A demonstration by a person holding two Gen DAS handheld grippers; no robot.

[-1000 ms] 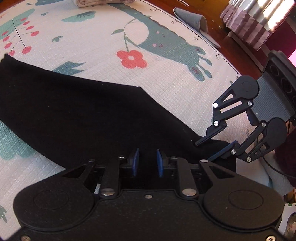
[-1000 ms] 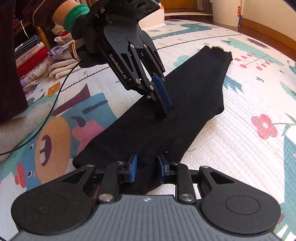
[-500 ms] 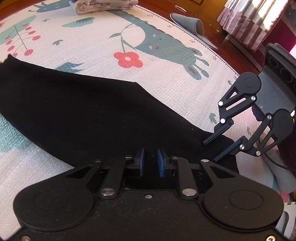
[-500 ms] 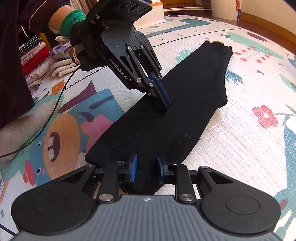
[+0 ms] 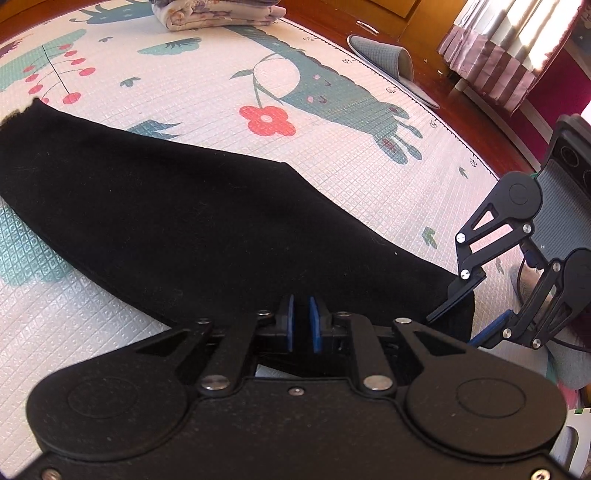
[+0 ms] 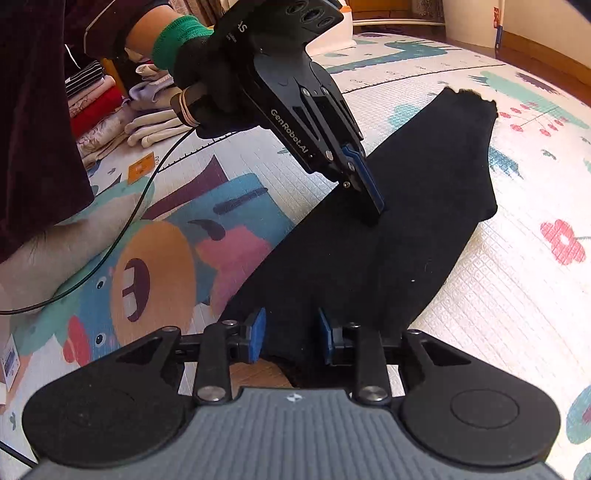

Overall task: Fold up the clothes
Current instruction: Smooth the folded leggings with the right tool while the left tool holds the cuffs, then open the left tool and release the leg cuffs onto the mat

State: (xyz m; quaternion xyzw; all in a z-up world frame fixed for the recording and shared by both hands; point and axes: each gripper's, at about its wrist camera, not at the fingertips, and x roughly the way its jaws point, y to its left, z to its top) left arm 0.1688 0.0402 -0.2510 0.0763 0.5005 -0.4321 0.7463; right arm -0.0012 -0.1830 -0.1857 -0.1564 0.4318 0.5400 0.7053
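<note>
1. So: black garment [image 5: 192, 221] lies flat on the printed play mat [image 5: 332, 177], folded lengthwise into a long strip; frayed far end points away from the person.
2. Left gripper [image 6: 371, 206] tips are down on the cloth mid-strip near its edge. In its own view the blue pads [image 5: 290, 325] sit close together with a narrow gap, dark fabric around them; can't tell if they're actually pinching it.
3. Right gripper [image 6: 290, 332] is at the near end of the strip, jaws spread, cloth edge lying between the pads; nothing clamped. The left wrist view shows the same: its fingertips apart at the garment's corner.
4. A gloved hand [image 6: 207, 85] with a green cuff holds the left gripper; cable [image 6: 122, 236] trails from it across the mat.
5. Beyond the garment: folded bedding [image 5: 218, 14] at the far mat edge, grey slipper [image 5: 384, 59] on the wood floor, stacked folded clothes [image 6: 107, 110] to the person's left.
</note>
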